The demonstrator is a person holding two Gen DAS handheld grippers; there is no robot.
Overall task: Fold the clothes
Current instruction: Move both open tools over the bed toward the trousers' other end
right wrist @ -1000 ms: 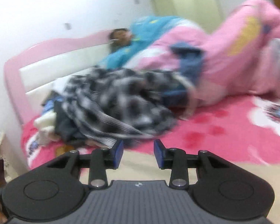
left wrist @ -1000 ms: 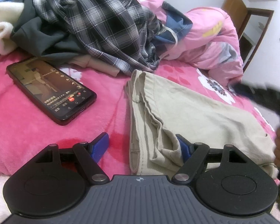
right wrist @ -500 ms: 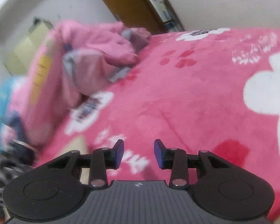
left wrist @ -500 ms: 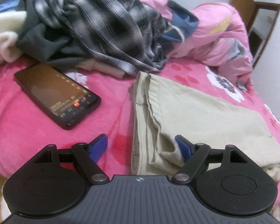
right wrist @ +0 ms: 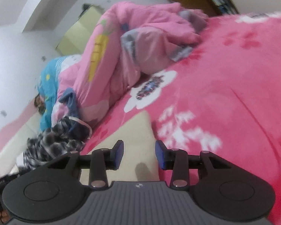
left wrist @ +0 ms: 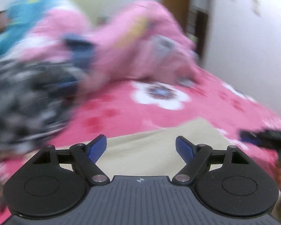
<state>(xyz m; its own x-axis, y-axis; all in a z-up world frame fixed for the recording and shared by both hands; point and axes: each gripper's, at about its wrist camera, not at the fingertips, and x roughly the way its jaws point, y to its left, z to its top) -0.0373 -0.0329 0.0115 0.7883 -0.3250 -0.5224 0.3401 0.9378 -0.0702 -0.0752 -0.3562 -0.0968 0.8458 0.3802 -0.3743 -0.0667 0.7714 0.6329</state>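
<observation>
Pink bedspread [right wrist: 224, 103] bears flat beige garment [right wrist: 129, 136]

Left gripper [left wrist: 141, 148]: dark grey ribbed body with a small white crosshair mark at centre. Two black round housings, each with an embossed disc. Black linkage arms on silver pivot pins. Blue fingers [left wrist: 184, 148]. Right gripper [right wrist: 139, 154]: same build, same colours, same crosshair mark and silver pins.

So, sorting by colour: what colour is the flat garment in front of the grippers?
Beige, plain, no pattern: the garment shows sharpest in the right wrist view.
</observation>
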